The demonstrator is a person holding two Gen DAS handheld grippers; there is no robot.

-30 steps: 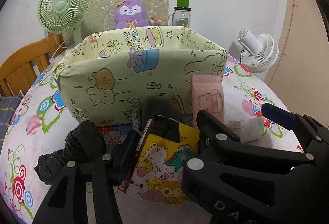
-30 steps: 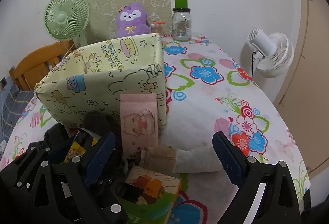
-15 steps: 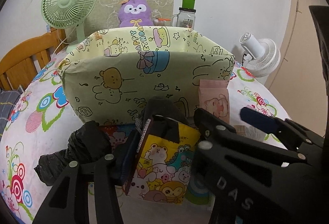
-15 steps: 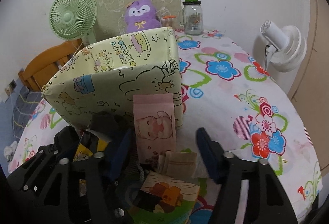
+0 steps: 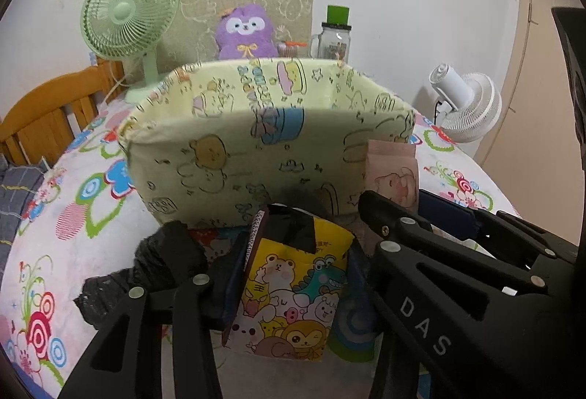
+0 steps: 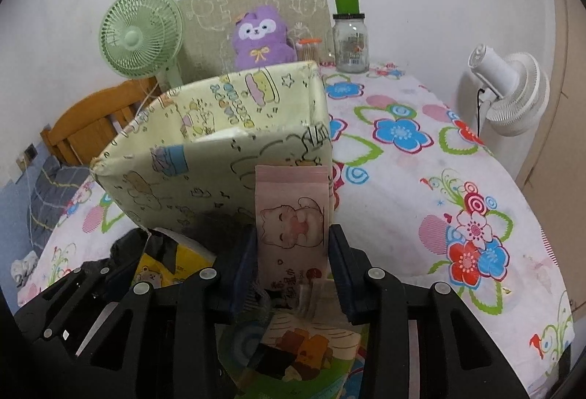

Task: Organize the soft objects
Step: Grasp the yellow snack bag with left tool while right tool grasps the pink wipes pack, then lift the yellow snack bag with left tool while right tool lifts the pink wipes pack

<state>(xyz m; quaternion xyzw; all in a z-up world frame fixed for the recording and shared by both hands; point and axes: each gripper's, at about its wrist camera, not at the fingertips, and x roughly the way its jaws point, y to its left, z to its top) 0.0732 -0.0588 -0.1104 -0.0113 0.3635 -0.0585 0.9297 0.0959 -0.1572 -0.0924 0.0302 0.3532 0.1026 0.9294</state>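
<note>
Against the fabric bin's [image 6: 219, 172] front edge, right fingers [image 6: 338, 274] pinch the pink pouch [image 6: 291, 226]; left fingers [image 5: 227, 274] clamp the yellow pouch [image 5: 293, 292].

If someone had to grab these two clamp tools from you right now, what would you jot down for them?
Right gripper: fingers on either side of the upright pink cat packet, closed or nearly closed on it, in front of the yellow fabric bin.
Left gripper: straddling the yellow animal-print pack, grip unclear.
Black bundle lies left on the floral tablecloth.
Done: nothing visible in the bin.
Left: lift the packets and bundle into the bin.
</note>
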